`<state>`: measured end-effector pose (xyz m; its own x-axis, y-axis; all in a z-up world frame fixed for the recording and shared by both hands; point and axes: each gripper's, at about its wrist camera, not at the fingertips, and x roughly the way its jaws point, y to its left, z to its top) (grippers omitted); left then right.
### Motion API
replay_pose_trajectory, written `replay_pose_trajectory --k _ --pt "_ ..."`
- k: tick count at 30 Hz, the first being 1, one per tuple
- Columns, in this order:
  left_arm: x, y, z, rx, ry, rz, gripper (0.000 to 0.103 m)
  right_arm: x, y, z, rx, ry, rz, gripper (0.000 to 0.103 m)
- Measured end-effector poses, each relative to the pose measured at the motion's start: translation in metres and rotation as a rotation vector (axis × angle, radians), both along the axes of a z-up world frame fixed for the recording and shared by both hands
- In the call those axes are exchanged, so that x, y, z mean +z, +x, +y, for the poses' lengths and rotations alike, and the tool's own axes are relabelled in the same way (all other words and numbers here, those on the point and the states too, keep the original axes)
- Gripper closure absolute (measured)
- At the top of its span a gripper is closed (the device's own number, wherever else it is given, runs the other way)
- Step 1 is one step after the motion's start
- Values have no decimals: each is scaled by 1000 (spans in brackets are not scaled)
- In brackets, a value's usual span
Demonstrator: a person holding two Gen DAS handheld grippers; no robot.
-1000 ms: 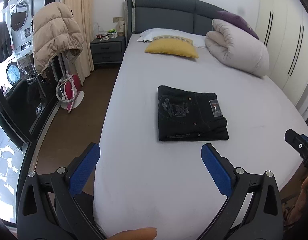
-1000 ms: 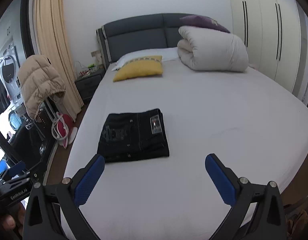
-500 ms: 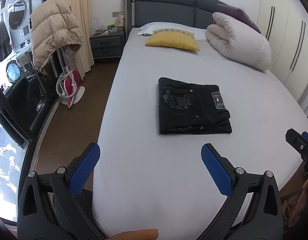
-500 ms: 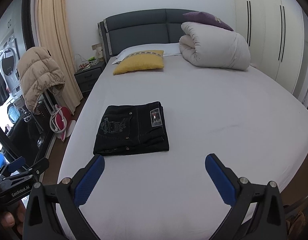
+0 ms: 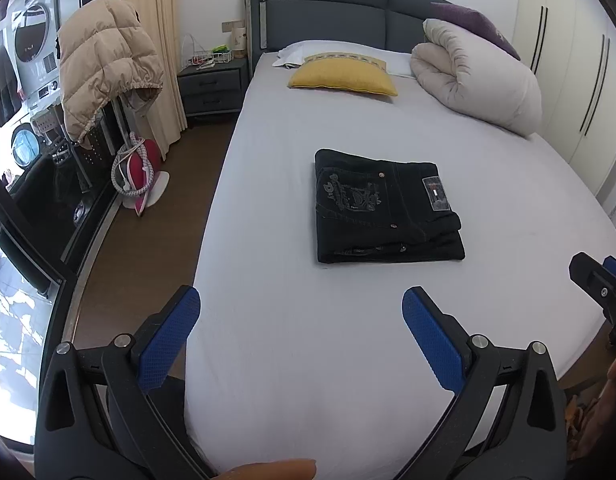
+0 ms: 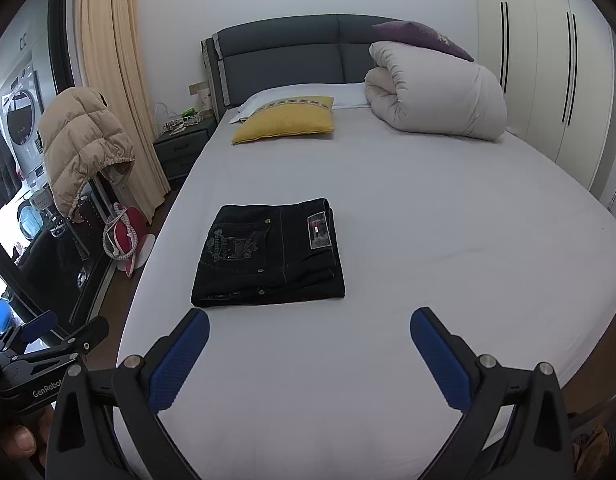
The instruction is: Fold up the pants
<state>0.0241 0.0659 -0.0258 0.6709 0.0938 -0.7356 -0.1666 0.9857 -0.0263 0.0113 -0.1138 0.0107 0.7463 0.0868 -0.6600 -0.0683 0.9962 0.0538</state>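
Pants (image 5: 386, 208) folded, flat on bed (image 5: 268, 320), 12 o'clock of both grippers. Left gripper (image 5: 301, 304) wide, empty. Right gripper (image 6: 310, 326) same.

Black fingers (image 5: 170, 340); blue textured pads (image 6: 438, 354)

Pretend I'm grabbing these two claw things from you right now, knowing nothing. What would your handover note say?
Left claw: open, empty, hovering above the near end of the bed.
Right claw: open, empty, hovering there too.
Pants: black, lying mid-bed in a flat rectangular stack, back pocket and label facing up, touched by neither claw.
Done: the folding looks finished.
Left: probably nothing; at most, square up the slightly uneven near edges.
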Motion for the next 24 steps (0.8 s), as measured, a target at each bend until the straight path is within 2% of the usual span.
replay_pose_trajectory --k 24 --pt "-4 -1 3 3 0 7 0 -2 1 1 11 -7 16 0"
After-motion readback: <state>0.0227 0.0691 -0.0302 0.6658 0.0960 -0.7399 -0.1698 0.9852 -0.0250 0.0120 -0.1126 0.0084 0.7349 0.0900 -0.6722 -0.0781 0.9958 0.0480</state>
